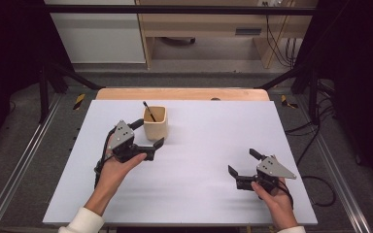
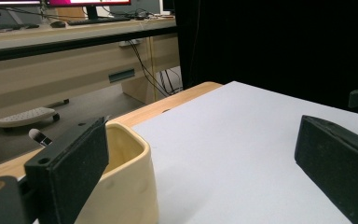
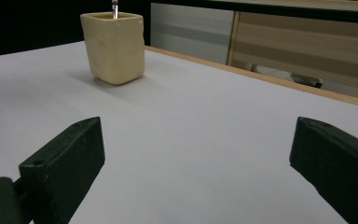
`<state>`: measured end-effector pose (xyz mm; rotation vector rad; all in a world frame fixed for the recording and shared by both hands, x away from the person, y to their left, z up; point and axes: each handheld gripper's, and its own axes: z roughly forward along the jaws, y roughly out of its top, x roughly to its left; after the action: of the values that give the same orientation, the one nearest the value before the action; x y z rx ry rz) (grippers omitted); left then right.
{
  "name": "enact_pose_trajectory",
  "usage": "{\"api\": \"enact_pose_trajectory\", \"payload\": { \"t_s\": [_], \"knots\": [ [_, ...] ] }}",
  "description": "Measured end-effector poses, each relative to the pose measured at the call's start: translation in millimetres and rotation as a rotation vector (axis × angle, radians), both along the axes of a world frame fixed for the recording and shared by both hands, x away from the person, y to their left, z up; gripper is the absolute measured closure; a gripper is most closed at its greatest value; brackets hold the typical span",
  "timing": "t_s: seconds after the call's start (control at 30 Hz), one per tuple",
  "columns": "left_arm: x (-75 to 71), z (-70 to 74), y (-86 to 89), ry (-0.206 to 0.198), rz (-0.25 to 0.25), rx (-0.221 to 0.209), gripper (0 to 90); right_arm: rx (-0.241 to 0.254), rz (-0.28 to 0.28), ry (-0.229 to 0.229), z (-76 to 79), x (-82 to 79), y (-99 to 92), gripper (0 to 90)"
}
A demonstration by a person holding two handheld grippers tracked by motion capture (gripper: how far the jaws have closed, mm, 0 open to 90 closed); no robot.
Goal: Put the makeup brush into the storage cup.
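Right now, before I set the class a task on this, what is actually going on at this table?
A person sits at a white table with a hand-held gripper in each hand. The left hand-held gripper, jaws open, is up beside a cream square cup with a thin dark stick standing in it; one jaw is close against the cup's wall, but nothing is clamped. The right hand-held gripper hovers open over bare table, well away from the cup. Neither holds anything.

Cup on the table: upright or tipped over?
Upright: the cup stands on its base, mouth up, with a pen leaning inside.
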<state>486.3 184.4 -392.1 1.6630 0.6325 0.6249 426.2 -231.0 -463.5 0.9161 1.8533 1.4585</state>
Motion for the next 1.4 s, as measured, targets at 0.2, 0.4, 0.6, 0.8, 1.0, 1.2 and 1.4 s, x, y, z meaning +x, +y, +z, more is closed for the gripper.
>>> {"api": "enact_pose_trajectory", "payload": {
  "t_s": [0.2, 0.4, 0.6, 0.8, 1.0, 1.2, 1.4],
  "knots": [
    [-4.8, -5.5, 5.3, 0.002, 0.004, 0.001, 2.6, 0.001, -0.001, 0.0, 0.3, -0.4, -0.2, 3.4],
    [-8.2, -11.0, 13.3, 0.005, 0.016, -0.002, 2.6, 0.0, -0.001, -0.001, 0.5, -0.7, -0.2, 3.4],
    [-11.4, -12.6, 20.6, 0.002, 0.022, -0.008, 2.6, -0.001, -0.001, -0.001, 0.5, -0.7, -0.1, 3.4],
    [-14.0, -14.1, 27.1, -0.006, 0.028, -0.019, 2.6, -0.004, -0.002, -0.005, 0.5, -0.6, -0.4, 3.4],
    [-18.0, -16.5, 33.8, -0.013, 0.029, -0.017, 2.6, -0.004, -0.002, -0.005, 0.5, -0.7, -0.6, 3.5],
    [-23.1, -20.4, 44.2, -0.027, 0.043, -0.032, 2.5, -0.006, 0.0, -0.007, 0.5, -0.8, -0.6, 3.4],
    [-27.8, -23.2, 54.1, -0.033, 0.054, -0.04, 2.6, -0.007, 0.0, -0.007, 0.4, -0.8, -0.6, 3.4]
  ]
}}
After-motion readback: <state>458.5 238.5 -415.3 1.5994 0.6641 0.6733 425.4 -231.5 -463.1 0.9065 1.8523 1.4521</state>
